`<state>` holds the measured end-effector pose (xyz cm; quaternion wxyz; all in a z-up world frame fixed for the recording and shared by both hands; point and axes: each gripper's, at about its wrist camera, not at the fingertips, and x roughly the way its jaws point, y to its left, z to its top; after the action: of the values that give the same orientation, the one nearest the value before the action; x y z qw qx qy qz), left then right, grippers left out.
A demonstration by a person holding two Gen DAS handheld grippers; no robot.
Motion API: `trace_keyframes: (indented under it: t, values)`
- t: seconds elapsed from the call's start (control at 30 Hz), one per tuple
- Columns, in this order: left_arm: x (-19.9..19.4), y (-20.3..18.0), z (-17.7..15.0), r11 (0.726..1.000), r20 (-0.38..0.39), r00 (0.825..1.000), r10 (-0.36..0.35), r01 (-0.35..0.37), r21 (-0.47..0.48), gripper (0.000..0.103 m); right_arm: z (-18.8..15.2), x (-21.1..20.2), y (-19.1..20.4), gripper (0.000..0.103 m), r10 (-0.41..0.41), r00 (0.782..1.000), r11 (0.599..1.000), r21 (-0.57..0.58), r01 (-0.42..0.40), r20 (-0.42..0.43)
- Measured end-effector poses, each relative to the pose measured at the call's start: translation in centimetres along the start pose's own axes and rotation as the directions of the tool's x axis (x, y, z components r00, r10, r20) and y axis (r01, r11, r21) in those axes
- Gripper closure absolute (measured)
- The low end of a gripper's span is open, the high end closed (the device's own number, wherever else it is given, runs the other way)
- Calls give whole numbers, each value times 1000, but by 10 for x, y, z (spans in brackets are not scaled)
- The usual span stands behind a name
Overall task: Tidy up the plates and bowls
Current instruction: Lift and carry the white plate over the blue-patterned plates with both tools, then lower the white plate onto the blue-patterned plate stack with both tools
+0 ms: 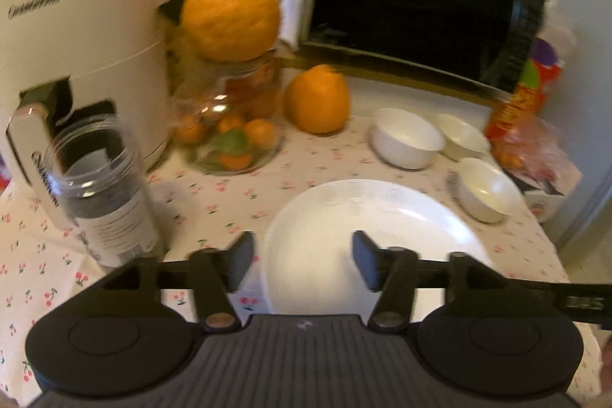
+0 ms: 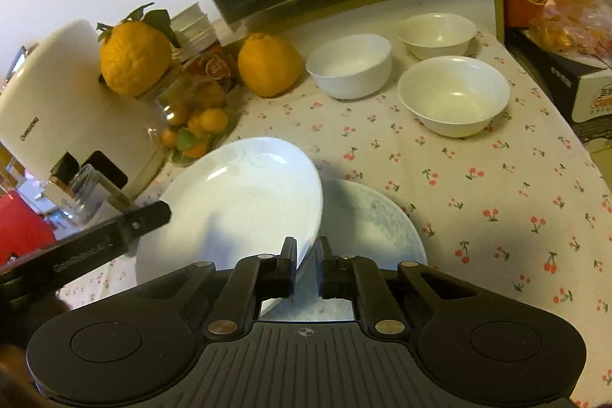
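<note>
My right gripper [image 2: 306, 255] is shut on the rim of a white plate [image 2: 237, 201] and holds it tilted, partly over a second plate with a faint blue pattern [image 2: 386, 220] that lies on the cloth. My left gripper [image 1: 302, 255] is open and empty, its fingers over the near edge of the white plate [image 1: 367, 228]; one left finger [image 2: 149, 217] shows beside the plate in the right wrist view. Three white bowls [image 2: 350, 65] [image 2: 436, 33] [image 2: 453, 94] stand apart at the back right; they also show in the left wrist view [image 1: 407, 136] [image 1: 461, 134] [image 1: 487, 188].
A floral tablecloth [image 2: 497, 186] covers the table. A white appliance [image 1: 76, 25], a clear jar [image 1: 103, 194], a glass jar of small oranges [image 1: 233, 129], two large oranges [image 1: 317, 100] [image 1: 231, 12] and a microwave [image 1: 413, 6] crowd the back. Boxes and bagged fruit [image 2: 566, 25] stand right.
</note>
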<state>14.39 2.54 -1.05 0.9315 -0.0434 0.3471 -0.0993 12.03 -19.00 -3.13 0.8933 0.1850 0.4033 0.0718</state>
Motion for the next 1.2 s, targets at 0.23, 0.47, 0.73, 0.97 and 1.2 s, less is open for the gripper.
trace_keyframes:
  t: [0.23,0.47,0.73,0.97,1.2]
  values:
    - [18,11,-4,998,-63,998,-30,26,-62,68,4,10,5,91,-4,1000,1000,-15,4,-19]
    - [16,11,-3,999,-44,999,2,-3,-36,86,5,17,3,91,-5,999,1000,-4,5,-38]
    - [8,6,-7,999,-28,999,-26,26,-29,87,3,18,0,90,-25,998,1000,6,25,-53]
    - [-2,-7,-13,997,-22,997,-72,72,4,87,-1,0,-10,90,-33,998,999,-10,32,-61]
    - [-2,-25,-26,993,-64,993,-99,102,58,87,-6,-14,-25,90,-82,994,997,-17,81,-73]
